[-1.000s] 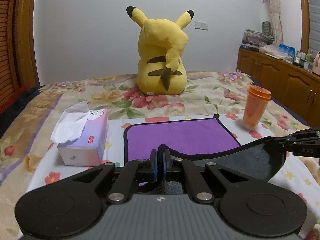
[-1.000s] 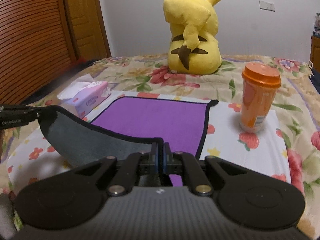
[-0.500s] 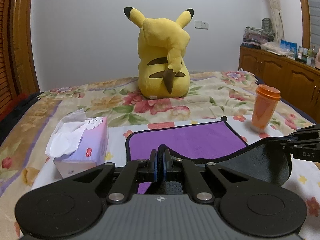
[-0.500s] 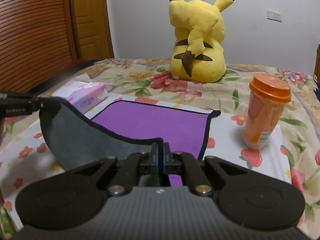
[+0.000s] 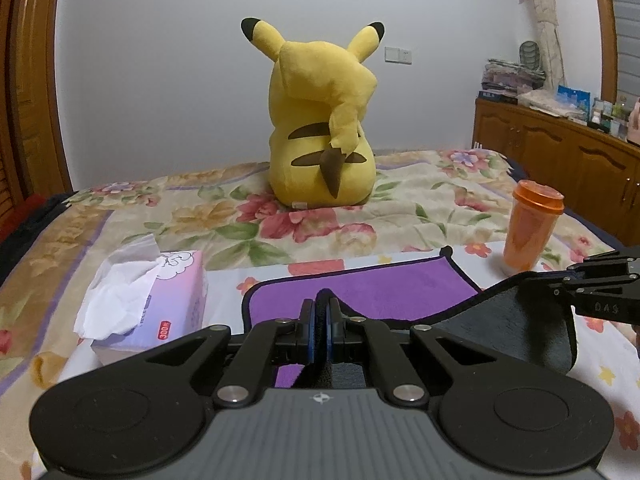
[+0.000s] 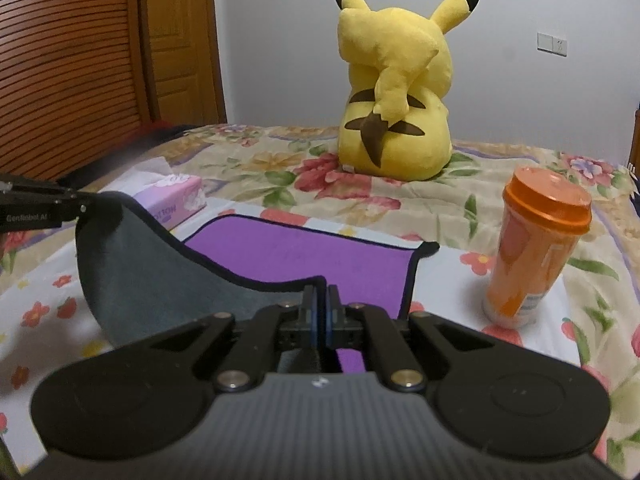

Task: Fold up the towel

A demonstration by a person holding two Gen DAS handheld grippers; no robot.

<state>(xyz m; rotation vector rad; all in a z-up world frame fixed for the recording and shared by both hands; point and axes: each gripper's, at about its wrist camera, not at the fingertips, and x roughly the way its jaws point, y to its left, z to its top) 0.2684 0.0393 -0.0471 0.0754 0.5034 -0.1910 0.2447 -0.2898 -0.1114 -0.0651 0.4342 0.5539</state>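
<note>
L gripper [image 5: 319, 312] & R gripper [image 6: 320, 306]: fingers each pinched on a near towel [image 6: 304, 252] corner, edge lifted off bed.

White wall [image 5: 168, 80]; wooden cabinets [image 5: 560, 160]; floral bed [image 6: 280, 168]

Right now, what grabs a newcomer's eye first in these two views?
The big yellow Pikachu plush sits with its back to the cameras, far on the floral bedspread. Nearer, the purple towel with a grey underside has its near edge lifted, pinched by both tools. A lidded orange plastic cup stands to its right.
</note>
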